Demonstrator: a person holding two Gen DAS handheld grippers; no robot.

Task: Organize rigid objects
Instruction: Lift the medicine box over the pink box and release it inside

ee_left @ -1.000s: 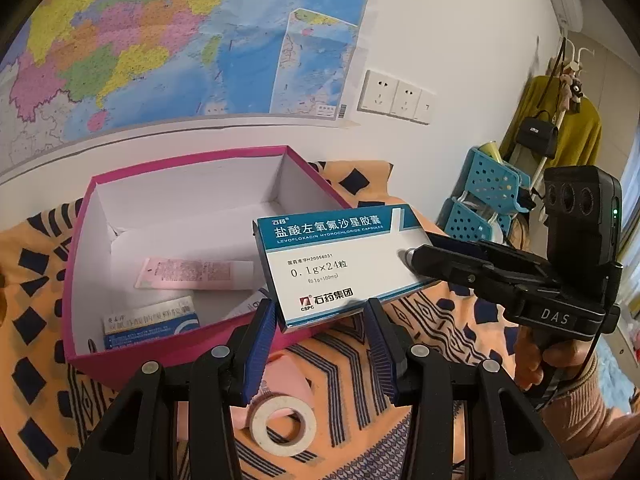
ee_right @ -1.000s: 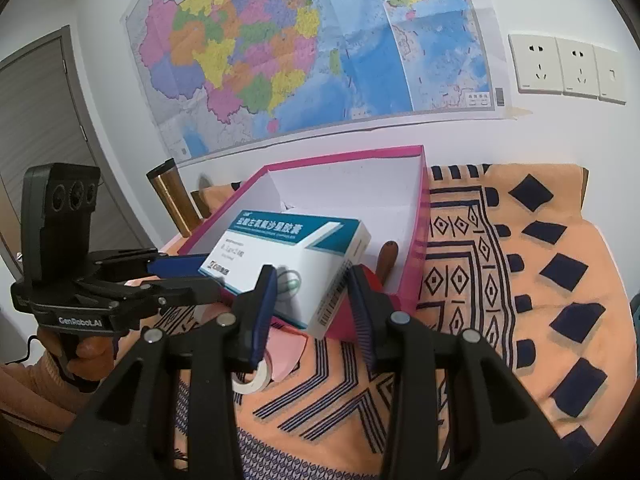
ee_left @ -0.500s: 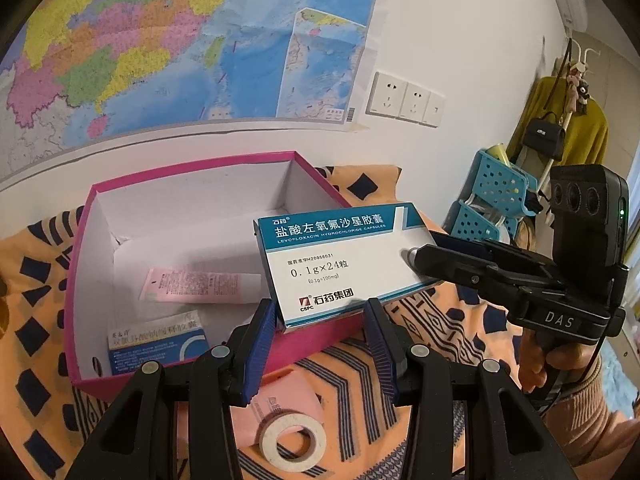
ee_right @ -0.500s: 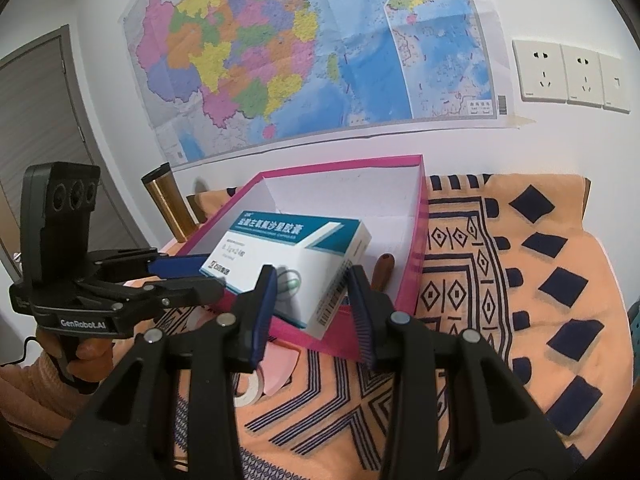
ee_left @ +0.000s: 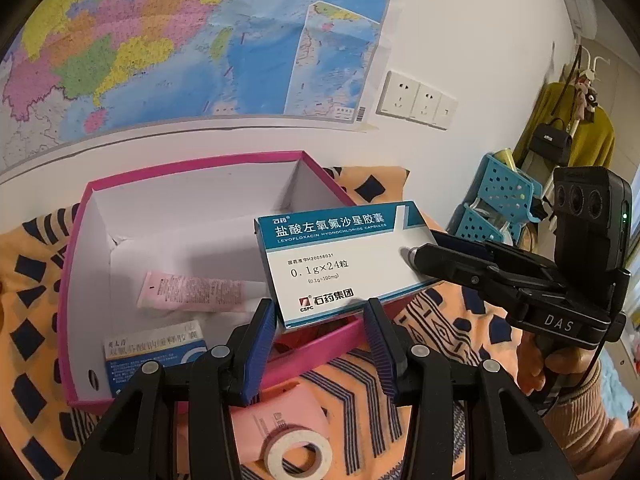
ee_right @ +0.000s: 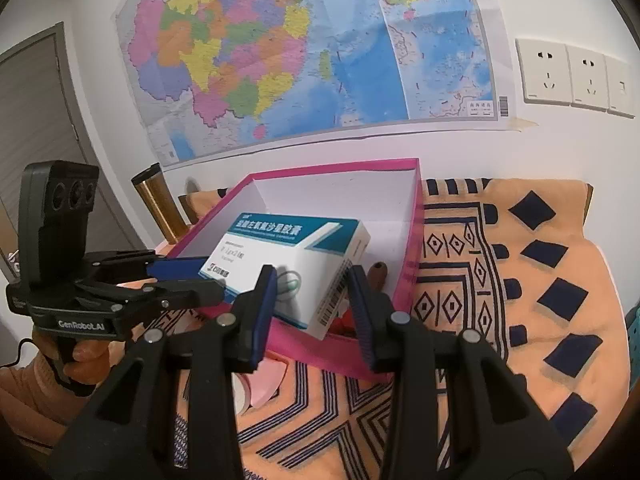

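- Your two grippers hold one medicine box (ee_left: 340, 264) together, in the air above the near right corner of the pink box (ee_left: 80, 248).
- The left gripper (ee_left: 320, 322) has its blue fingers (ee_left: 262, 332) on the near edge of the medicine box, one on each side. In the right wrist view this gripper (ee_right: 188, 276) comes from the left and clamps the box's left end between an upper and a lower finger.
- The right gripper (ee_right: 312, 292) grips the other end, the one with the barcode, its fingers (ee_right: 264, 300) pressed on both sides. In the left wrist view it (ee_left: 424, 248) comes in from the right, and your hand (ee_left: 548, 364) is around its handle.
- The medicine box lies nearly flat, with its printed face up.
- Inside the pink box you can see a pink tube (ee_left: 196, 290) on the white bottom, and a smaller blue and white packet (ee_left: 154, 350) in the near left corner.
- The pink box stands on an orange cloth with dark patterns (ee_right: 520, 280), which covers the desk.
- In front of the pink box a tape roll (ee_left: 298, 458) lies on a pink paper (ee_left: 288, 412).
- A map (ee_right: 304, 48) hangs on the wall behind, with sockets (ee_right: 572, 78) at its right.
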